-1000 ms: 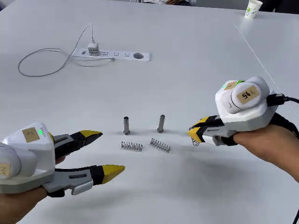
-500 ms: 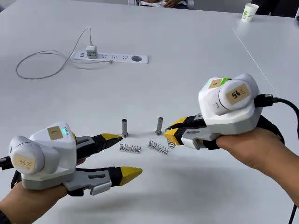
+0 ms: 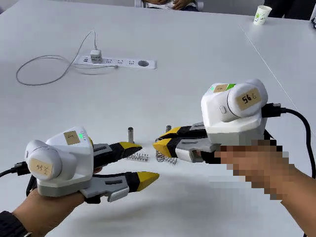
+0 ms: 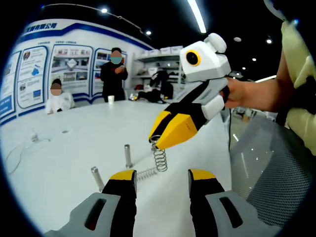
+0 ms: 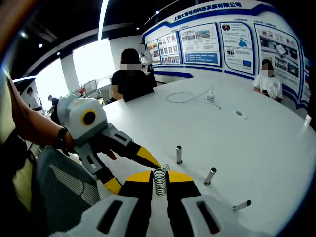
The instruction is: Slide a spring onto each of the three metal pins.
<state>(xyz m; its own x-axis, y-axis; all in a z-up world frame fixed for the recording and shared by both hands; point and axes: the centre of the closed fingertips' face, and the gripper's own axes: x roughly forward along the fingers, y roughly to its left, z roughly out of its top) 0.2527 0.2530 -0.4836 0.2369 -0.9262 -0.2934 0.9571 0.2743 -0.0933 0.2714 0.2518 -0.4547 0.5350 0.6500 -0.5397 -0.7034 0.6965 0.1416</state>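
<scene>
Metal spring (image 5: 159, 183) in right tongs (image 5: 159, 176)

**Matt table, bright wire, glossy plastic**

Smooth matt pale grey on the table (image 3: 197, 59). Dull grey metal on the pin (image 3: 131, 134); bright shiny coiled wire on the spring (image 5: 159, 181) in the right gripper (image 3: 160, 146) and the loose spring (image 3: 139, 157) at 5 o'clock from that pin. Glossy white plastic shells, matt black jaws, yellow tips and tan paper labels on that and the left gripper (image 3: 147, 161). White plastic power strip (image 3: 118, 62) at 11 o'clock.
</scene>
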